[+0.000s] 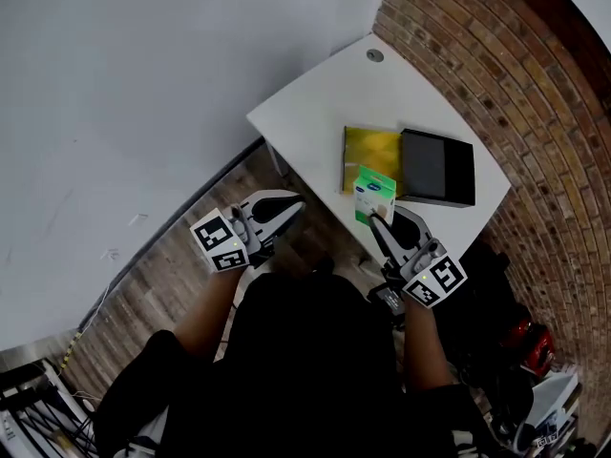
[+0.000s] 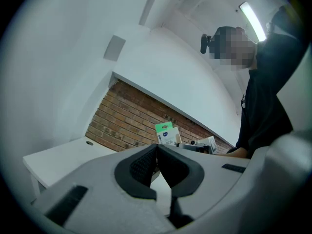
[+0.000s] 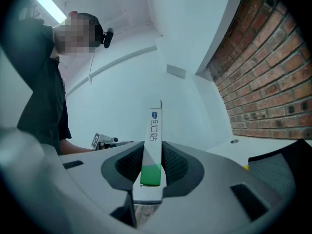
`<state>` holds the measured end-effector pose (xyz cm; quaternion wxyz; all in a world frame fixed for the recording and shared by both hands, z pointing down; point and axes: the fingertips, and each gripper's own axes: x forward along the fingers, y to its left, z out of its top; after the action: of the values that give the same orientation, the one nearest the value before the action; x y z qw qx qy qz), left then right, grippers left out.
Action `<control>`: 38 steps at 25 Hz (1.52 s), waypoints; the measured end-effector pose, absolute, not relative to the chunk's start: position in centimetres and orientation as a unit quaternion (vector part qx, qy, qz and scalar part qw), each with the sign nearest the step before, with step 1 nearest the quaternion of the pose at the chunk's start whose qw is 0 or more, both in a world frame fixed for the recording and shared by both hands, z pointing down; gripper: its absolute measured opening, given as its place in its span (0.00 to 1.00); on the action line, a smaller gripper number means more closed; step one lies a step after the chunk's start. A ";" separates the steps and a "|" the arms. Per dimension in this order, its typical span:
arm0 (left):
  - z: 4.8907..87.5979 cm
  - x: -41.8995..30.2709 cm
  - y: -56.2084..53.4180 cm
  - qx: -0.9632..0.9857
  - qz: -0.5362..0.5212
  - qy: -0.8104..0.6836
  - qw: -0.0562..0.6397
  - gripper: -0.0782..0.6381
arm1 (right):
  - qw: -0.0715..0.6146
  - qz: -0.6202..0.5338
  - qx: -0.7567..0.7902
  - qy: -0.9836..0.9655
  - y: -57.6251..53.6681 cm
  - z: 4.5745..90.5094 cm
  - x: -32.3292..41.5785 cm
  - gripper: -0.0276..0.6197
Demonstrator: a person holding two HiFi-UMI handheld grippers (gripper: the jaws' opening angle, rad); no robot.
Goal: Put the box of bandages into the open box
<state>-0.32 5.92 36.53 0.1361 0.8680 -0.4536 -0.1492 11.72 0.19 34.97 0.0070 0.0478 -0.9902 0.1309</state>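
Left gripper [image 1: 289,204]: jaws together, nothing between, pointing forward roughly level | Right gripper [image 1: 379,223]: jaws clamped on the box of bandages [image 1: 374,195], level | Both forearms stretched out ahead, side by side

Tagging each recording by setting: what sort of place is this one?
Probably an office or lab corner rather than a home: a small white table beside an exposed brick wall, a wood-plank floor, and a ceiling strip light.

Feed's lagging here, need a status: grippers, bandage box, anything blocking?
Right gripper clamped on box of bandages, held at the table edge. Left gripper shut, empty. Open box just ahead, nothing seen between.
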 end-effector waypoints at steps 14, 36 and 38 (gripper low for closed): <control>37.6 -5.5 -5.2 0.900 -0.138 -0.371 0.182 0.13 | 0.014 0.164 0.146 -0.975 -8.5 36.3 7.5 0.19; 40.7 -8.4 -17.6 0.958 -0.095 -0.151 0.226 0.13 | 0.074 0.218 0.401 -0.886 -15.9 41.4 6.3 0.19; 41.3 -7.6 -17.5 0.960 -0.079 -0.138 0.231 0.13 | 0.083 0.235 0.417 -0.874 -15.7 42.5 7.0 0.19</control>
<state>-7.61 -17.51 41.29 0.2310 0.9599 -0.1380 -0.0788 7.05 -15.69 42.55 0.0831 0.4173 -0.8739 0.2350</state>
